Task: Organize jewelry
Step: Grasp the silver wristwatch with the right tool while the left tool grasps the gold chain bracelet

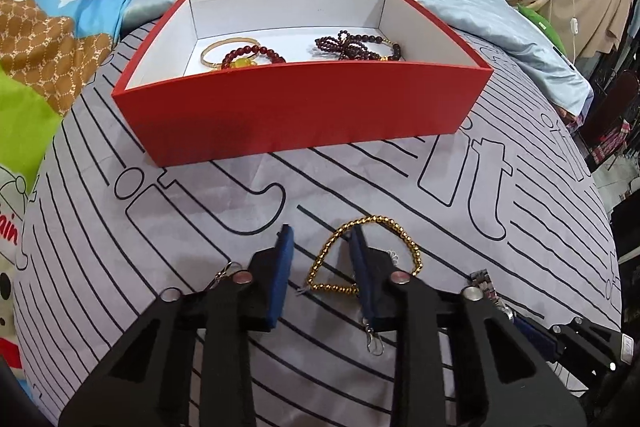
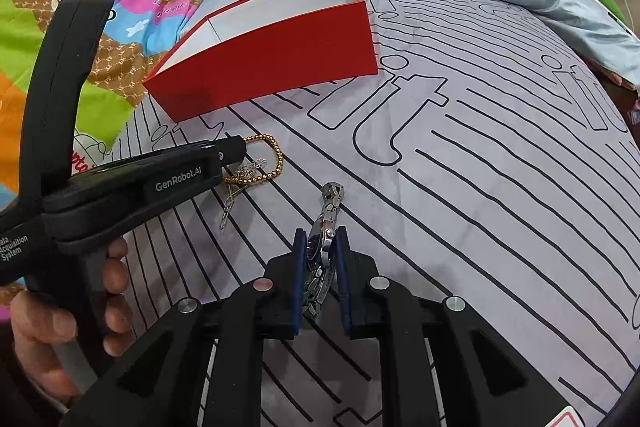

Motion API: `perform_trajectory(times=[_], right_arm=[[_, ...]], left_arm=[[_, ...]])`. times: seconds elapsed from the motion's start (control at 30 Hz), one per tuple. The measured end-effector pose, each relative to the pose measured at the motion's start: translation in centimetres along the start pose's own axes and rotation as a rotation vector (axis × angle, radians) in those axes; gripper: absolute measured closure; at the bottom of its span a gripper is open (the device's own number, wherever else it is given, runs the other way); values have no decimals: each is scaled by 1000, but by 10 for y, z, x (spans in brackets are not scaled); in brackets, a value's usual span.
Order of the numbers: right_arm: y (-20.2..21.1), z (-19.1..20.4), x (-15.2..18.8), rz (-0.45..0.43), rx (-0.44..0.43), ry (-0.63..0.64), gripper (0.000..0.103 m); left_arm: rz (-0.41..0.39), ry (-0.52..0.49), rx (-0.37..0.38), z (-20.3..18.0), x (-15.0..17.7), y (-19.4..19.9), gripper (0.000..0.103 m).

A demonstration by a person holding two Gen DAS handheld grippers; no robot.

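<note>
Right wrist view: right hand-held gripper (image 2: pixel 322 255) clamps watch (image 2: pixel 326 227), left hand-held gripper (image 1: pixel 320 247) open astride gold bead bracelet (image 1: pixel 372 255); one-sided pinch risks bracelet slipping short of red box (image 1: pixel 300 115)

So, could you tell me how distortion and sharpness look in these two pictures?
Left wrist view: fisheye bows the red box walls, dark vignette at corners, jewelry inside sharp. Right wrist view: bedspread stripes curve strongly, the watch is crisp.

Black plastic left gripper (image 1: pixel 320 247), blue pads (image 1: pixel 280 287), silver screws, white "GenRobot.AI" lettering.
</note>
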State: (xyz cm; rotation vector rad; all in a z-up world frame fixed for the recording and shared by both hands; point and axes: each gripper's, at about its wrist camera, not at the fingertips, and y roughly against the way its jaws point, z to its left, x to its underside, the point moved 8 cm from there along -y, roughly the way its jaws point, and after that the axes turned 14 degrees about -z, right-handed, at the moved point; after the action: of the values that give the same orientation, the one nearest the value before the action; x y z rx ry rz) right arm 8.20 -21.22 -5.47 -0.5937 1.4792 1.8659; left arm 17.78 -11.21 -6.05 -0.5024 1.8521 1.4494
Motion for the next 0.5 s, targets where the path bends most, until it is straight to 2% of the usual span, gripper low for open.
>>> perform_trajectory(times=[0.17, 0.5], right_arm=[[-1, 0, -1, 0, -2, 0, 90], [7, 0, -3, -6, -11, -21, 90]], left_arm=[[-10, -33, 6, -4, 0, -1, 100], [-27, 4, 48, -7, -3, 23, 101]])
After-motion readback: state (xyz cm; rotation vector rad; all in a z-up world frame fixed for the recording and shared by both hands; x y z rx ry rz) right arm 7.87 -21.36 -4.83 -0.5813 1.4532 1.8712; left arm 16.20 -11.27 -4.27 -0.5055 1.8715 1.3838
